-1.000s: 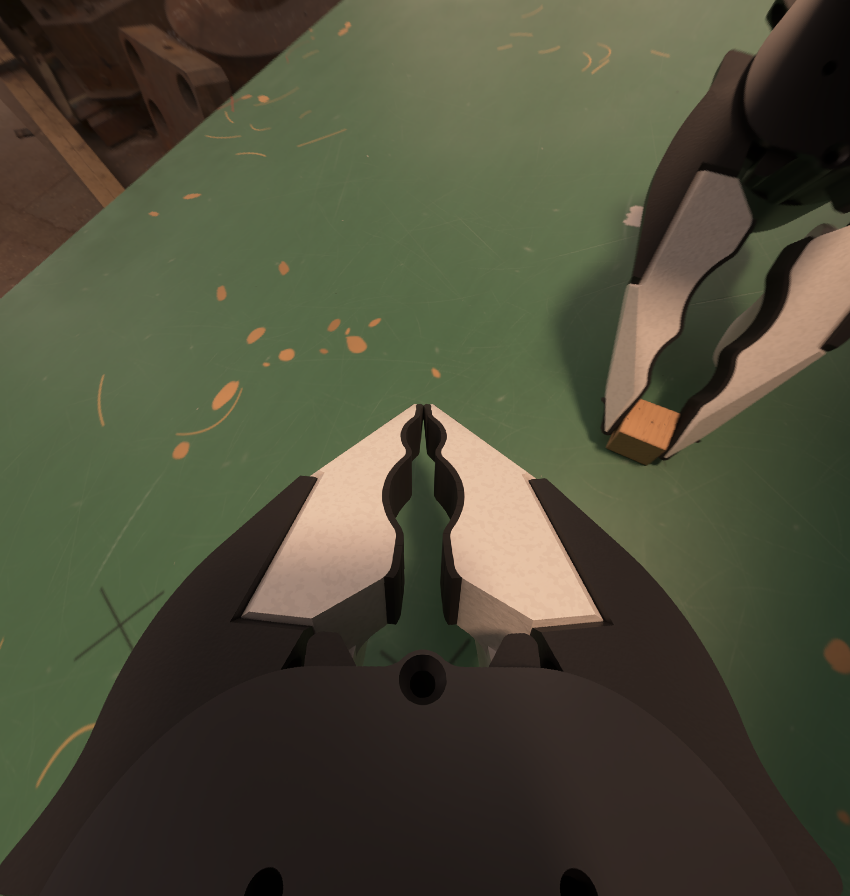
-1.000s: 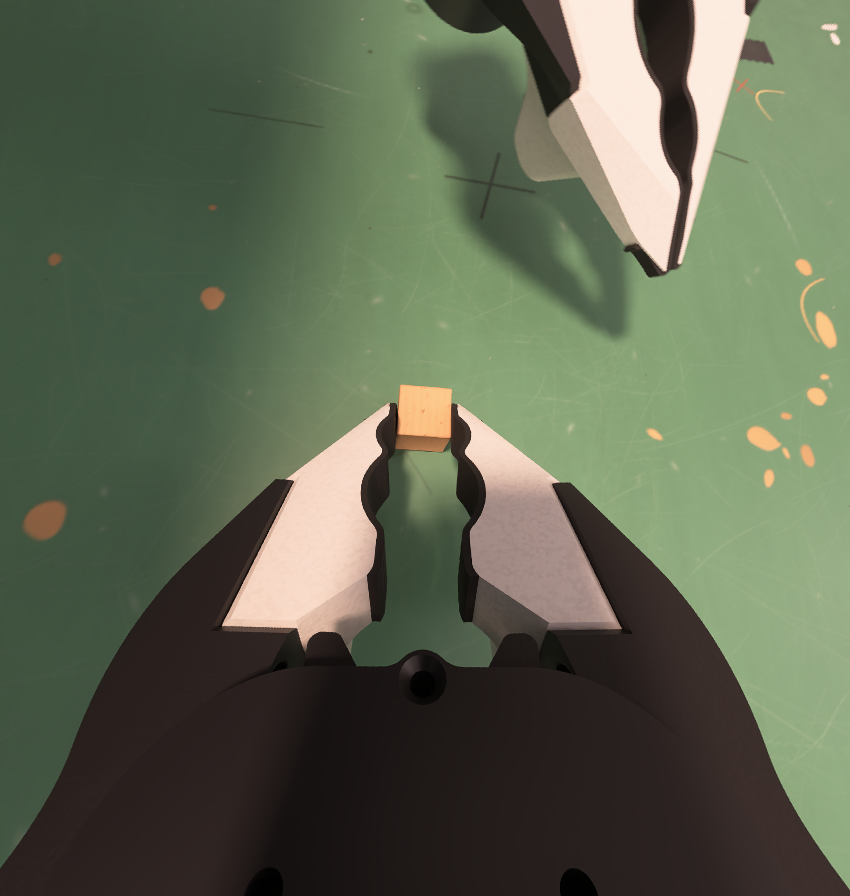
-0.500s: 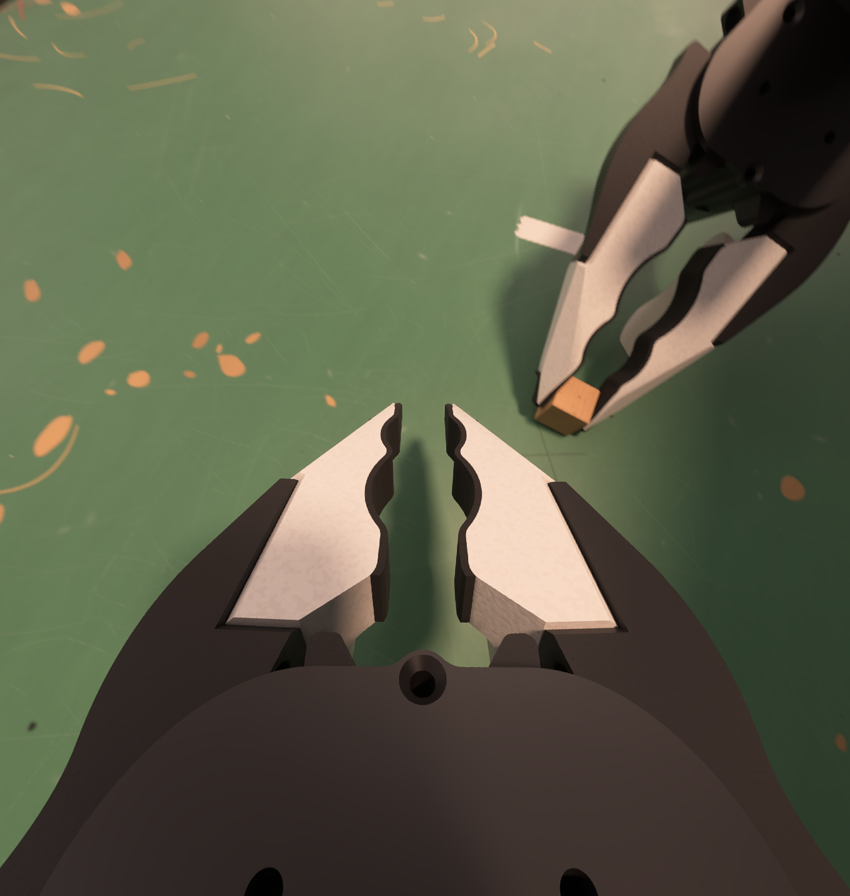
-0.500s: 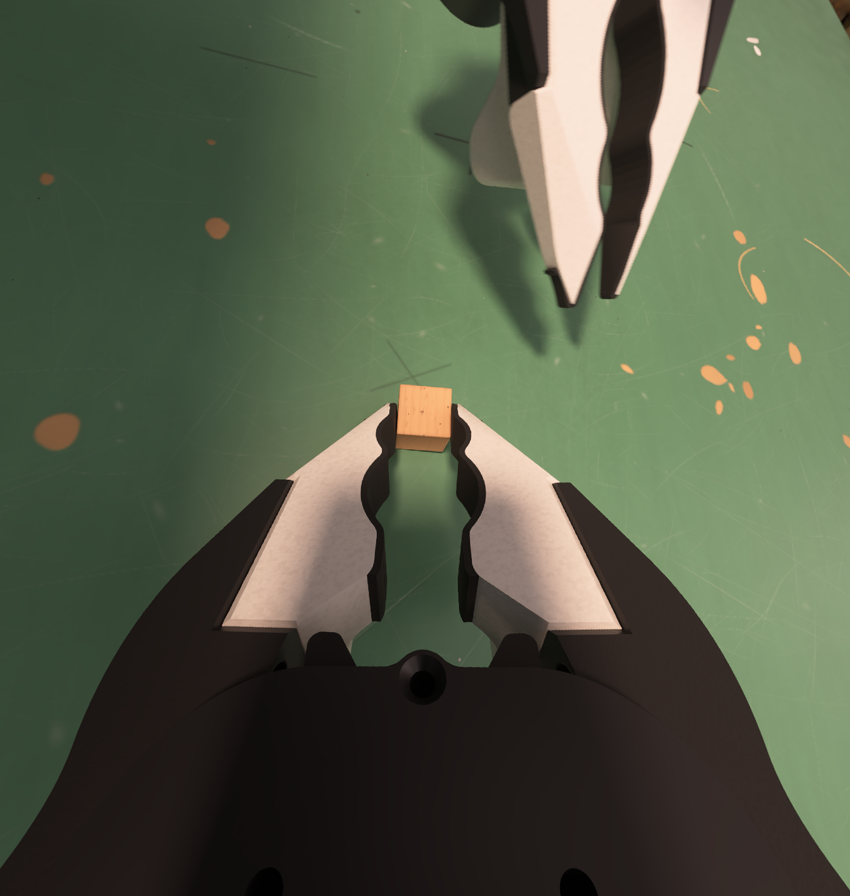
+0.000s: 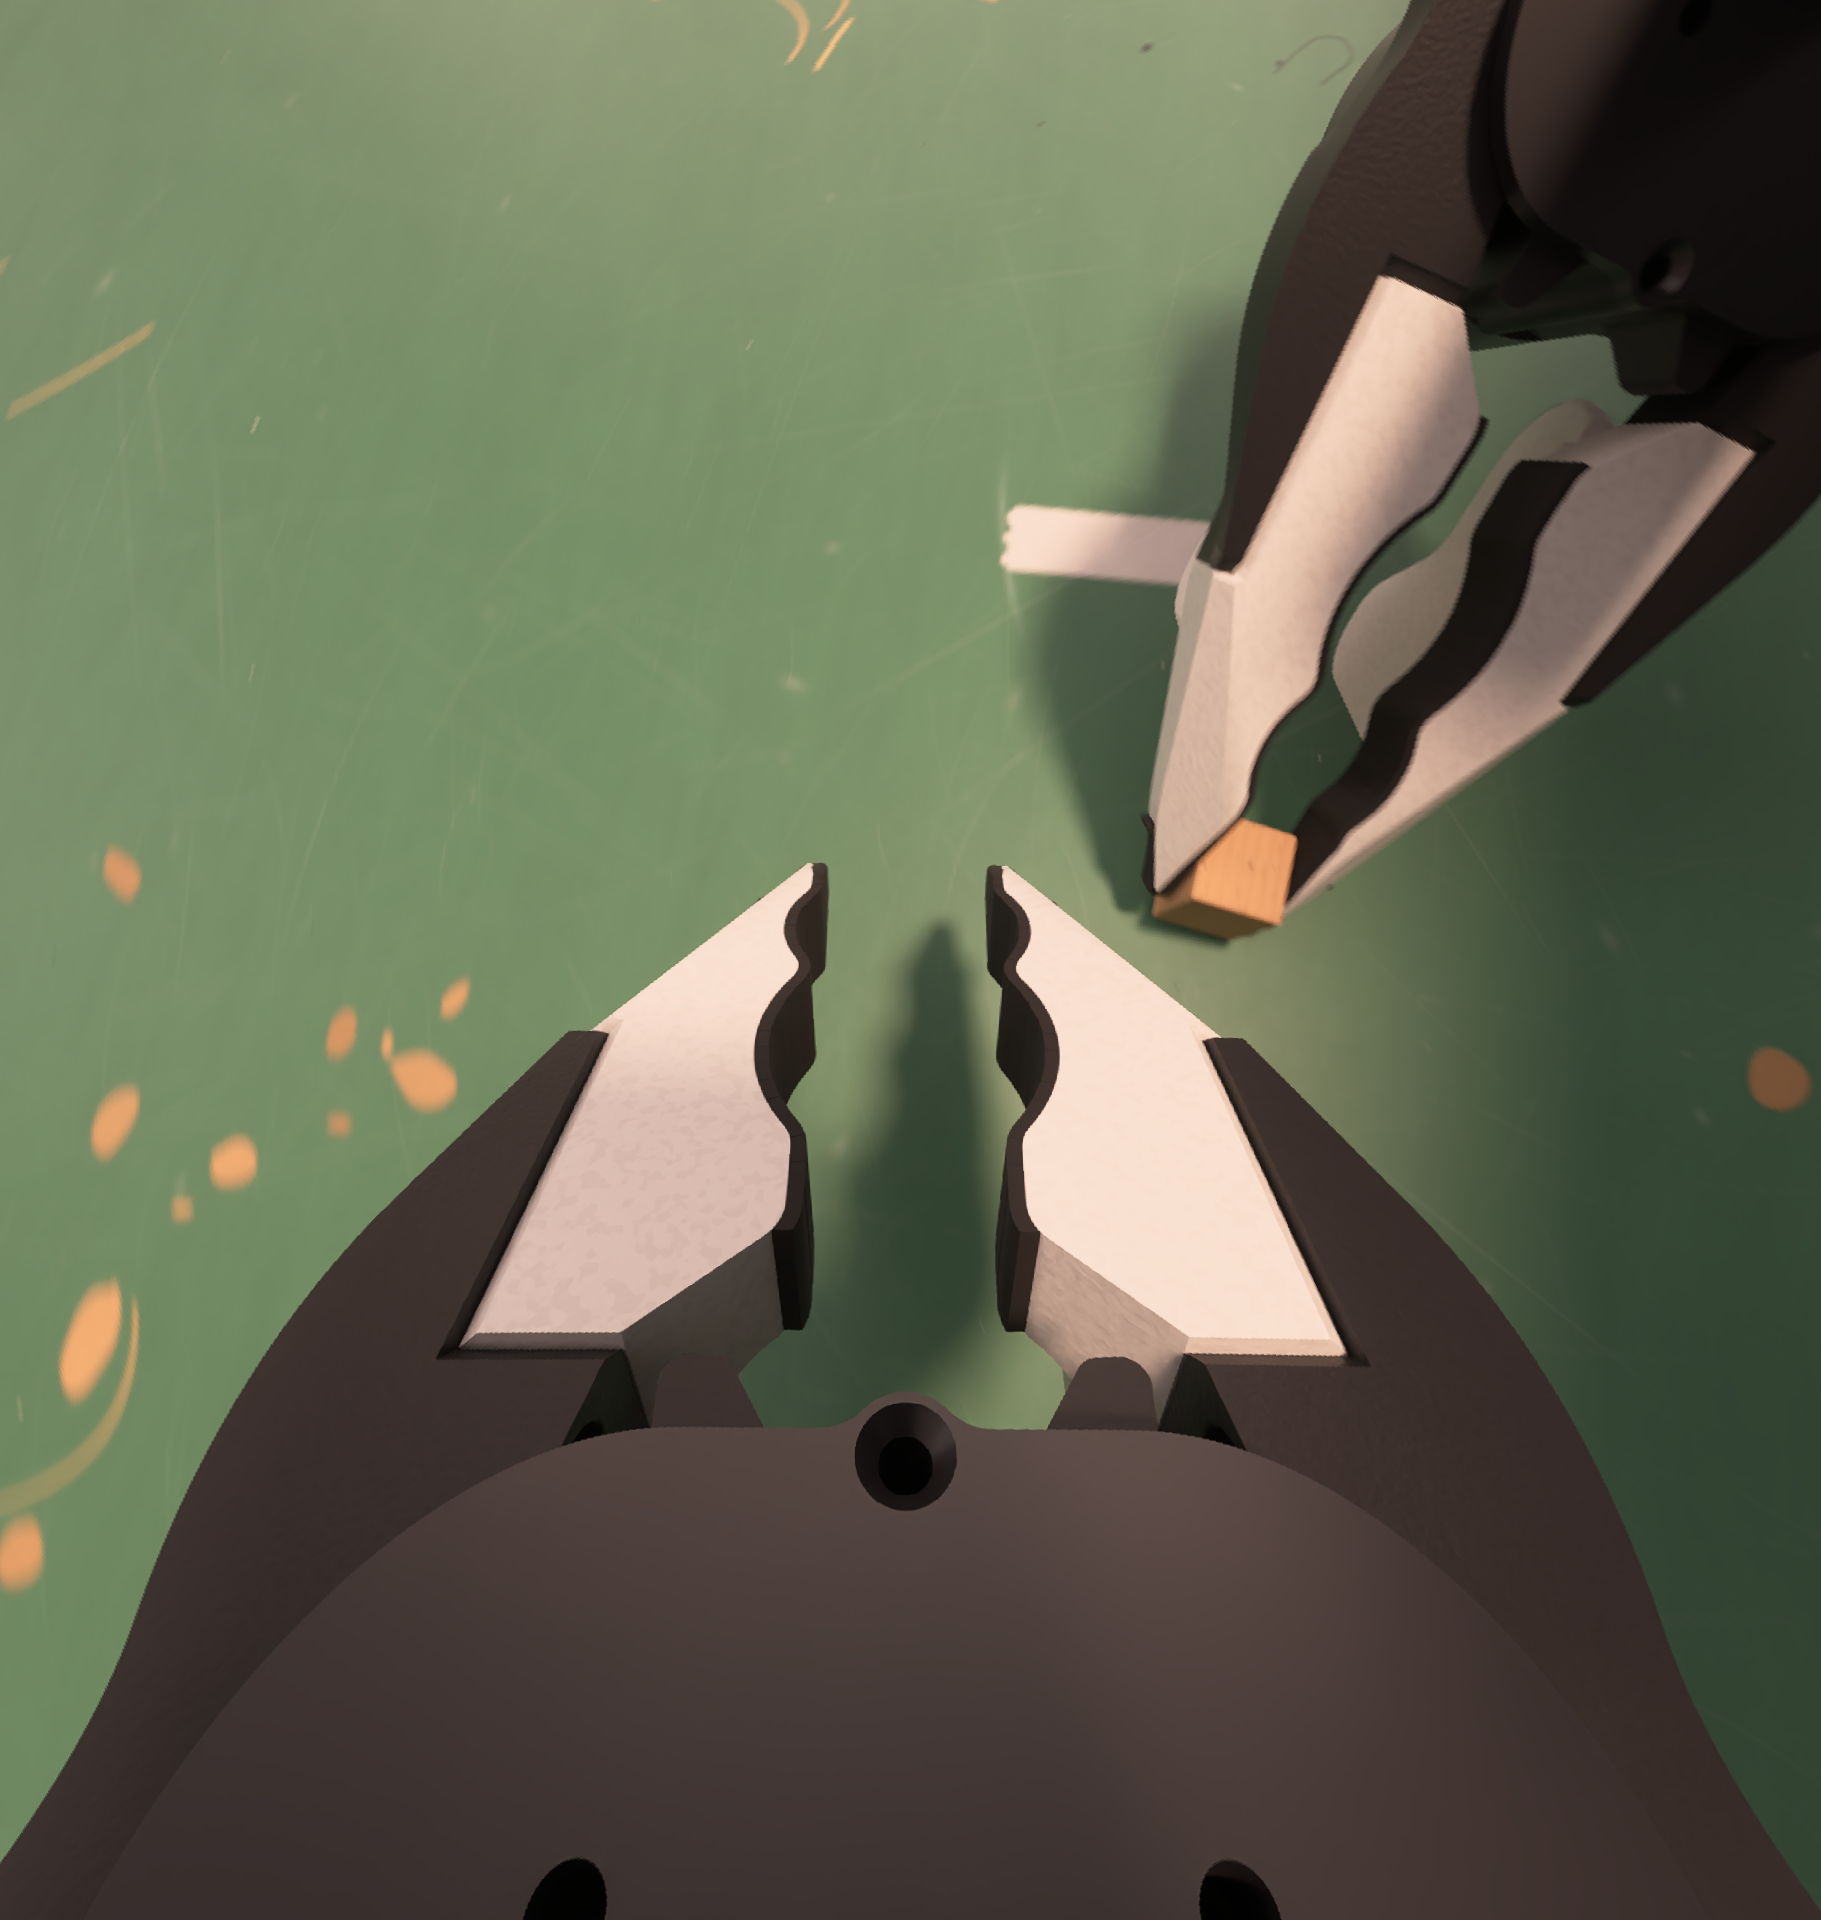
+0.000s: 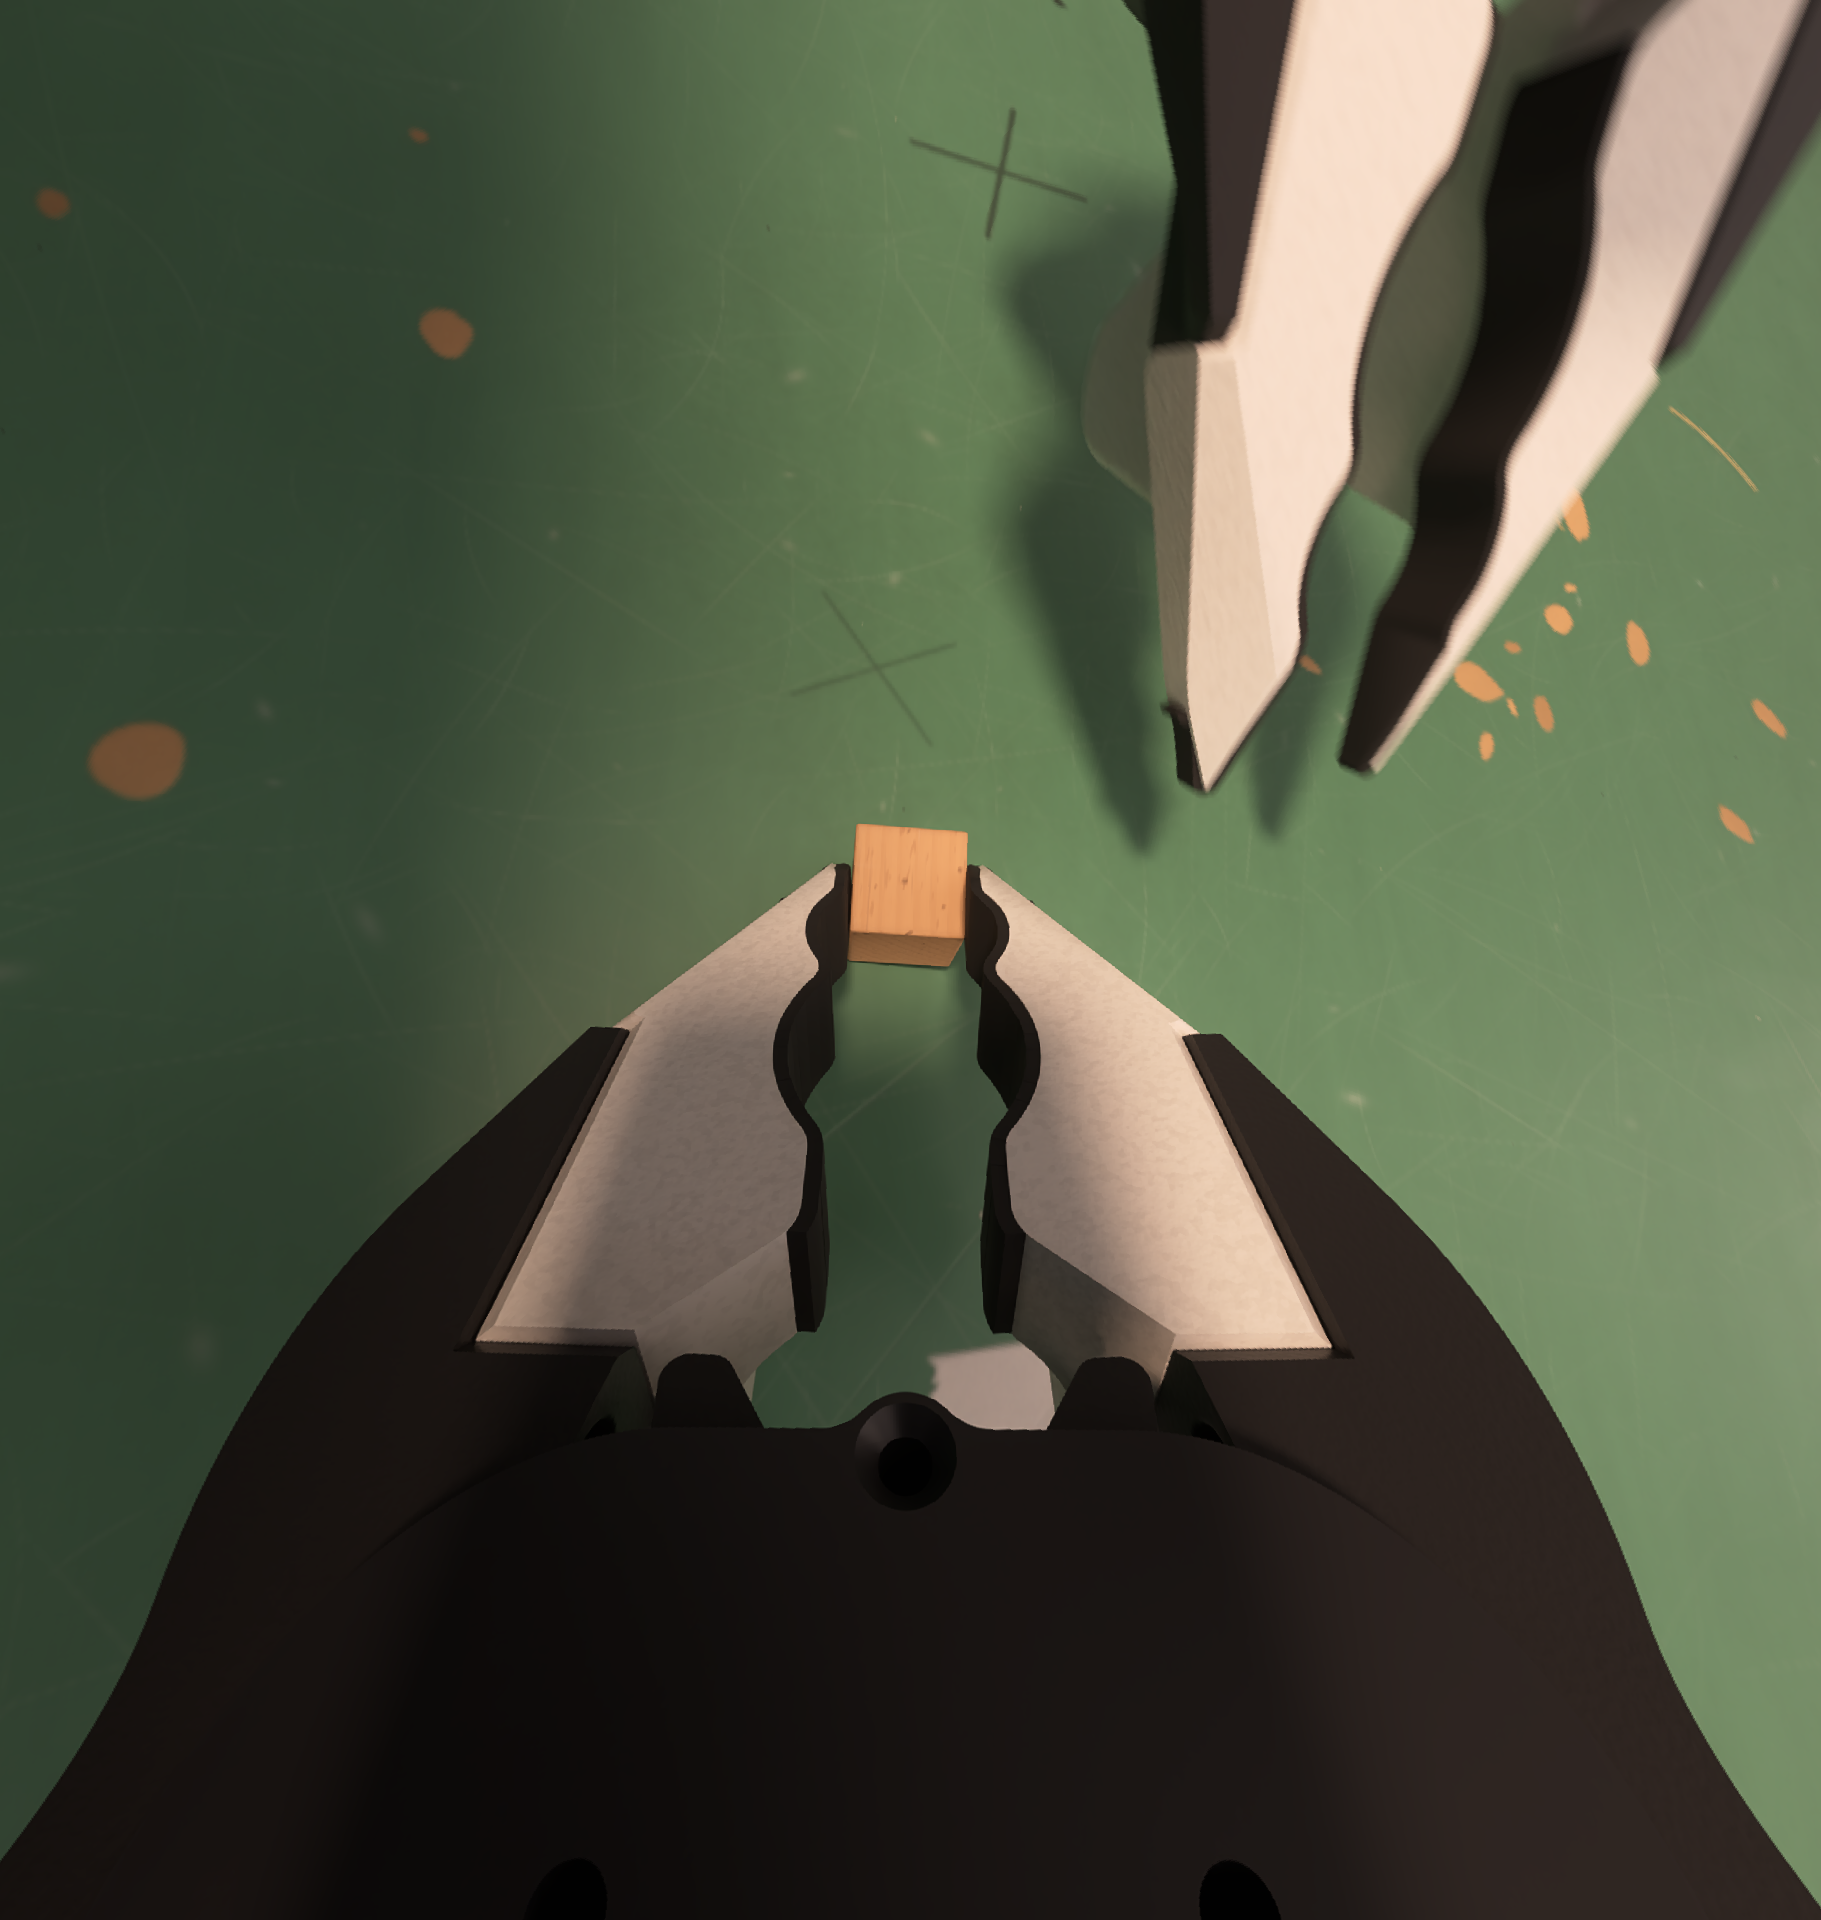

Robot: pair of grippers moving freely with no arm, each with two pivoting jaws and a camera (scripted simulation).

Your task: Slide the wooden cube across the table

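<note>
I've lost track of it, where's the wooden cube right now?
The wooden cube sits on the green table, pinched between the right gripper fingertips at centre of the right wrist view; the open left gripper hovers nearby.

No legible writing anywhere

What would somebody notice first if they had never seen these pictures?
Probably the little wooden cube, bright orange-brown on the green table, pinched at the very tips of the right gripper. Next, the left gripper close by, its jaws apart with nothing between them. Orange paint specks dot the tabletop, and a white strip lies behind the right gripper.
</note>
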